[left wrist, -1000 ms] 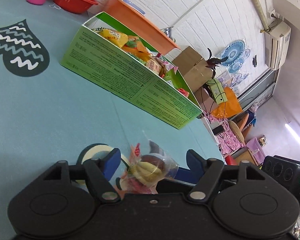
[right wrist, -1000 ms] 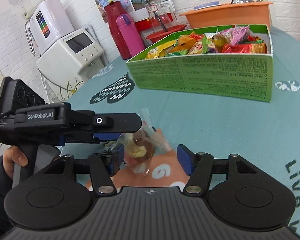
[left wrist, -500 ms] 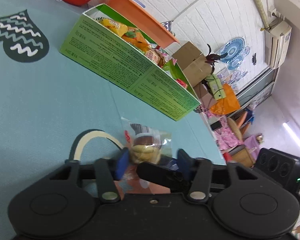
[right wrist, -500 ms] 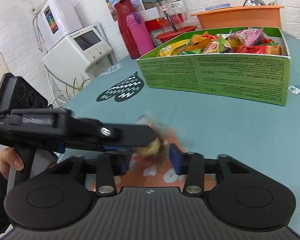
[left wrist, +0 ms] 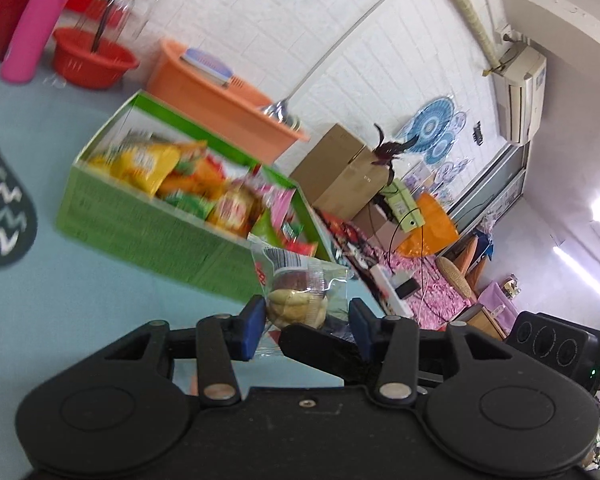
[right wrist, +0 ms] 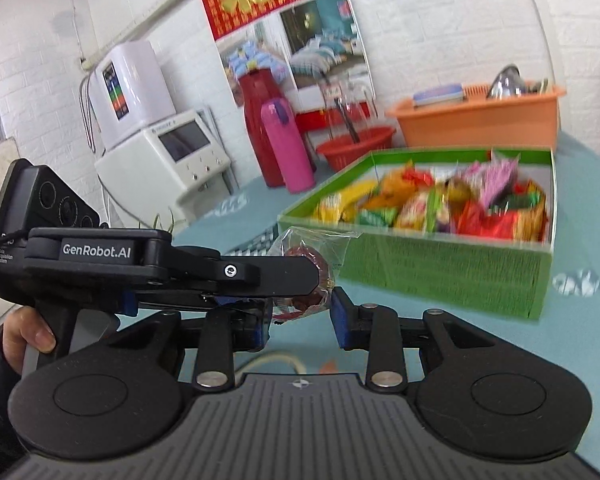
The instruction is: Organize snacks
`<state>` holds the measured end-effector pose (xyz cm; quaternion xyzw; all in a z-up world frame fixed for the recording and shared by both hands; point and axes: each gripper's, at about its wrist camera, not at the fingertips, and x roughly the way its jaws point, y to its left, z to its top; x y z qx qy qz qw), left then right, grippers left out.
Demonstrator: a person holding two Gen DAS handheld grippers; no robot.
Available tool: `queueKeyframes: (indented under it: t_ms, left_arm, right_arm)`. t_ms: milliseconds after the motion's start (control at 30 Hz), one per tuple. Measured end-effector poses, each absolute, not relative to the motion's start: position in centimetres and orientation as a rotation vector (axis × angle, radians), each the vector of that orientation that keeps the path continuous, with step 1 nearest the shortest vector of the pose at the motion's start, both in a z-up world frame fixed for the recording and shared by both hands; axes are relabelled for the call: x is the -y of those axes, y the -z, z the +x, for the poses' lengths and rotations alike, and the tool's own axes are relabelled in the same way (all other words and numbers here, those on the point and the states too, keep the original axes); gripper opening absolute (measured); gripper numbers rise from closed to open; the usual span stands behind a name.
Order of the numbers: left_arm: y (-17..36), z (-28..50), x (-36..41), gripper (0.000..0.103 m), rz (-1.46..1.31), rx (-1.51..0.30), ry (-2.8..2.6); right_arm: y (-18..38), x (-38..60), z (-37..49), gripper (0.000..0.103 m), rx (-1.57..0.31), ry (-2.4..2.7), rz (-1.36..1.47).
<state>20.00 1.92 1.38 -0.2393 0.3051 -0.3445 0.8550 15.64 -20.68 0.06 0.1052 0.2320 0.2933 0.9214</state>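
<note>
A clear-wrapped snack packet (left wrist: 300, 288) with a brown and yellow cake inside is held between the fingers of both grippers, lifted above the teal tabletop. My left gripper (left wrist: 306, 320) is shut on it; my right gripper (right wrist: 298, 314) is shut on the same packet (right wrist: 312, 264) from the other side. The left gripper's body crosses the right wrist view. A green cardboard box (left wrist: 148, 236) full of colourful snack packs stands just beyond; in the right wrist view the box (right wrist: 452, 268) is ahead and to the right.
Behind the box stand an orange plastic basin (right wrist: 480, 120), a red bowl (right wrist: 356, 146), a pink flask (right wrist: 288, 148) and a red thermos (right wrist: 260, 128). A white appliance (right wrist: 160, 136) stands off the table's left edge. The table (left wrist: 60, 312) has dark heart prints.
Both grippers closed on the snack packet and lifted it off the table. They have moved up and toward the green box, which now looks nearer and blurred.
</note>
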Motion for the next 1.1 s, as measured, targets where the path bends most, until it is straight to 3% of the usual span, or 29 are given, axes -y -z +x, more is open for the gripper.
queueKeyframes:
  t_ms: [533,600,633,667,733,800,1033,1100]
  left_arm:
    - [-4.1,30.7,1.9,0.05,-0.461,-0.58,0.751]
    - [-3.5,32.0,2.0,0.055,-0.458,-0.589,0.736]
    - [-3.1,32.6,2.0,0.067,-0.453,-0.597,0.718]
    - [-2.7,33.1,2.0,0.102,-0.45,-0.61,0.702]
    - [-1.7,33.2,1.7,0.103,-0.447,-0.616,0.621]
    - [-1.1,32.7,1.1,0.103,-0.415,-0.579,0.569]
    - [-1.7,31.2,0.2,0.103,-0.408,-0.574,0.555]
    - [-2.7,29.9,0.2,0.103,-0.398,-0.55,0.554]
  right_arm:
    - [-2.2,23.4,24.7,0.055,-0.379,-0.494,0.225]
    - [-1.6,23.3,25.9,0.055,-0.386,-0.491,0.222]
    - [-1.2,23.1,26.5,0.056,-0.393,-0.483,0.208]
    - [-0.7,22.8,27.0,0.057,-0.402,-0.452,0.18]
    - [0.4,22.2,27.7,0.064,-0.418,-0.346,0.105]
    - [1.2,22.3,27.6,0.091,-0.421,-0.323,0.085]
    - [1.1,23.8,26.3,0.093,-0.443,-0.338,0.158]
    - [0.2,24.2,25.0,0.098,-0.431,-0.343,0.175]
